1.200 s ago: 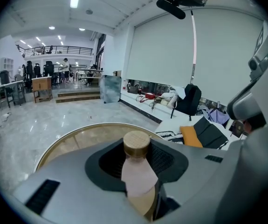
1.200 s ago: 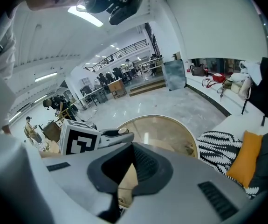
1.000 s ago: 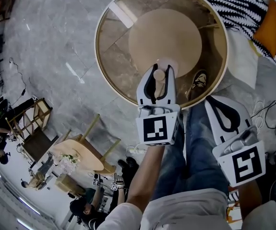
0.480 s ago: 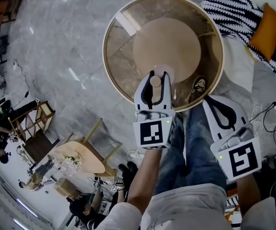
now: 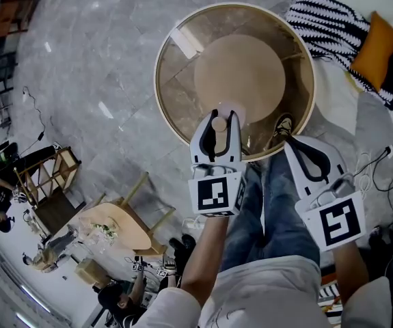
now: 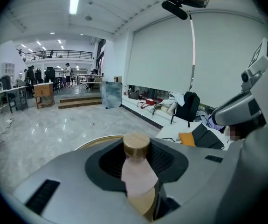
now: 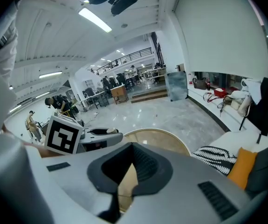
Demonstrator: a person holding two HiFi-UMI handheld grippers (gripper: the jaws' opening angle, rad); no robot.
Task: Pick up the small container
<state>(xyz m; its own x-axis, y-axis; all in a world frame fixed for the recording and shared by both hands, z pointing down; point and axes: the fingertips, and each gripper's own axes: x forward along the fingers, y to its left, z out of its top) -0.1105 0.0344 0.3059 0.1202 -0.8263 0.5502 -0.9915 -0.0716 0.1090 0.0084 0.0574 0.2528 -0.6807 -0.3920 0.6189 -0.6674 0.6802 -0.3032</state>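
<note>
One grasp only: left gripper (image 5: 222,119) clamped across container (image 6: 136,169) body, cap up (kept upright, clear of table (image 5: 158,74)); right gripper (image 5: 297,146) closed, empty, aside.

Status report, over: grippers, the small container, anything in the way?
Left gripper shut on small container, wooden lid up. Right gripper shut, empty. Container over round table's near edge; nothing blocking.
</note>
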